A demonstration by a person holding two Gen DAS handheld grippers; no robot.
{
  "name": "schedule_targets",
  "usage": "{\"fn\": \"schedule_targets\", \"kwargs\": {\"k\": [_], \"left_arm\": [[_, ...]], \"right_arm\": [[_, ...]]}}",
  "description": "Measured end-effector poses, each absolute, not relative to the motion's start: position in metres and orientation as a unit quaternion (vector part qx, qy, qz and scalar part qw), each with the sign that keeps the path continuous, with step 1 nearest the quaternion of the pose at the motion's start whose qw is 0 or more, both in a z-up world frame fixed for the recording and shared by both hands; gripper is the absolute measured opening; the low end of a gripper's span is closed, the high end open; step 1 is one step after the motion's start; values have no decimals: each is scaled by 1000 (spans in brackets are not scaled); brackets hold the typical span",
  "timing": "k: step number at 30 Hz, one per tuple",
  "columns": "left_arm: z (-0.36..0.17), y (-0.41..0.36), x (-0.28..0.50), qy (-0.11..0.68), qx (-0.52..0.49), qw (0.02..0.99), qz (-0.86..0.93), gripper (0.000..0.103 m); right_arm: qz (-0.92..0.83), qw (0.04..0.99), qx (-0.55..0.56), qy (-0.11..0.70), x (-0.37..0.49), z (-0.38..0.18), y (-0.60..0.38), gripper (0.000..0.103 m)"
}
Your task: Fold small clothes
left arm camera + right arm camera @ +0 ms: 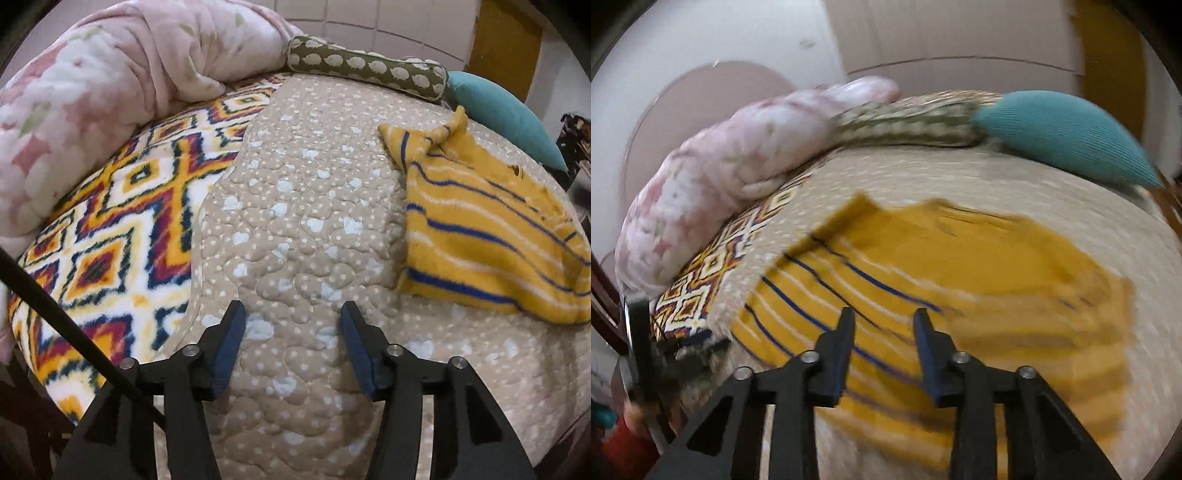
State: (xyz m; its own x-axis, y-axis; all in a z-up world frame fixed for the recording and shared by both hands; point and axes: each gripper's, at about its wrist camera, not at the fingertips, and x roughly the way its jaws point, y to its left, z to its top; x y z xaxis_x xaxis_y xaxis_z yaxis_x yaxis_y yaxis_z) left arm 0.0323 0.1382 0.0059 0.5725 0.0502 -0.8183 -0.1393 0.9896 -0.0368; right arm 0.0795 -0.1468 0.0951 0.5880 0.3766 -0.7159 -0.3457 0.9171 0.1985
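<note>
A small yellow garment with blue and white stripes (pixel 487 229) lies spread on the beige quilted bedcover (pixel 303 221), at the right in the left wrist view. My left gripper (pixel 293 310) is open and empty above bare quilt, to the left of the garment. The right wrist view is motion-blurred. There the garment (pixel 960 266) fills the middle, and my right gripper (pixel 884 317) is open and empty just above its striped part.
A pink floral comforter (pixel 103 92) is heaped at the back left. A patterned fleece blanket (pixel 110 236) lies left of the quilt. An olive bolster (pixel 365 68) and a teal pillow (pixel 509 110) line the back. The other hand-held gripper (pixel 642 347) shows at far left.
</note>
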Motion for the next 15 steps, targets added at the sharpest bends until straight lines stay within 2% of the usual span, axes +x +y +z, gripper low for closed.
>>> {"fn": "schedule_targets", "kwargs": {"k": [2,6,8,15], "left_arm": [[3,135,31,448,-33,892,56,66],[-4,135,33,437,-36,897,59,79],[-6,137,34,431,-43,899,55,82],[-10,133,32,411,-33,909,56,88]], "right_arm": [[201,889,-8,412,114,84,-111,25],[187,873,-37,449,179,54,-61,20],[195,854,-29,481,206,34,-38,13],[218,846,-77,480,224,15,33,13]]}}
